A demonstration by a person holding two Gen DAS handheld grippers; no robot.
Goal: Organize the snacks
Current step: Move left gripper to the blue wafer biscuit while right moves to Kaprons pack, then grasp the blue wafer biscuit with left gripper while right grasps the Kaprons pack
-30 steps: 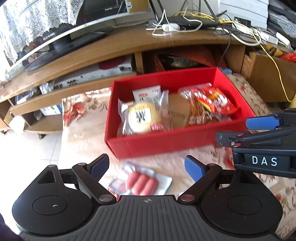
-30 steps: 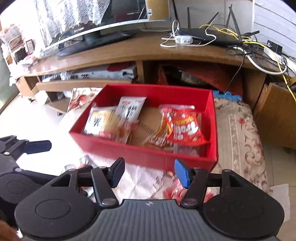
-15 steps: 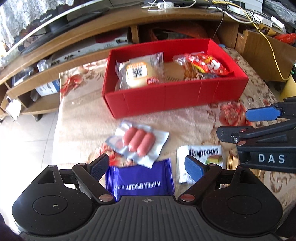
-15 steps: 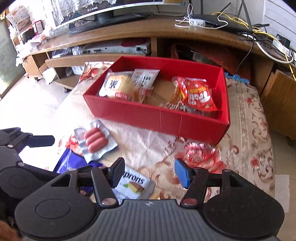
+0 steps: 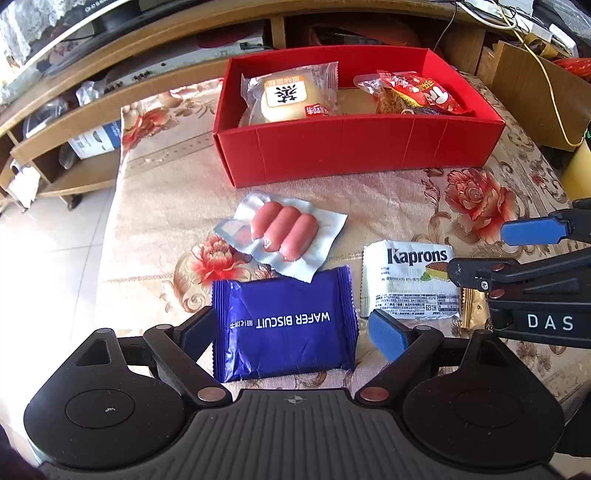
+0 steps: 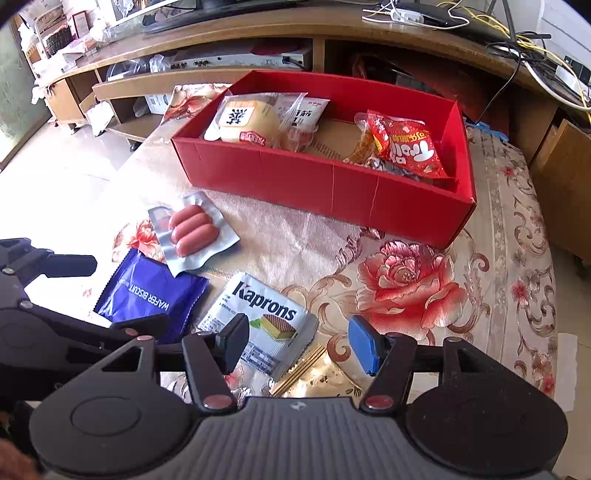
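Observation:
A red box (image 5: 354, 147) (image 6: 325, 184) holds a wrapped bun (image 5: 288, 96) and a red snack bag (image 5: 417, 92). In front of it lie a sausage pack (image 5: 284, 232) (image 6: 194, 229), a blue wafer biscuit pack (image 5: 288, 321) (image 6: 147, 291) and a white Kaprons pack (image 5: 410, 280) (image 6: 258, 317). My left gripper (image 5: 293, 332) hangs open over the wafer pack, one finger at each side of it. My right gripper (image 6: 299, 345) is open above the Kaprons pack's near corner and a gold wrapper (image 6: 306, 369). Neither holds anything.
A floral cloth (image 6: 406, 288) covers the low table; its left edge drops to a tiled floor (image 5: 48, 229). Behind the box stands a wooden TV stand (image 6: 258, 33) with shelves, devices and cables. A wooden cabinet (image 6: 565, 177) stands at the right.
Both grippers have dropped and tipped downward. The red box has slid up in both views, and the loose packs in front of it have come into sight. The jaws have not changed.

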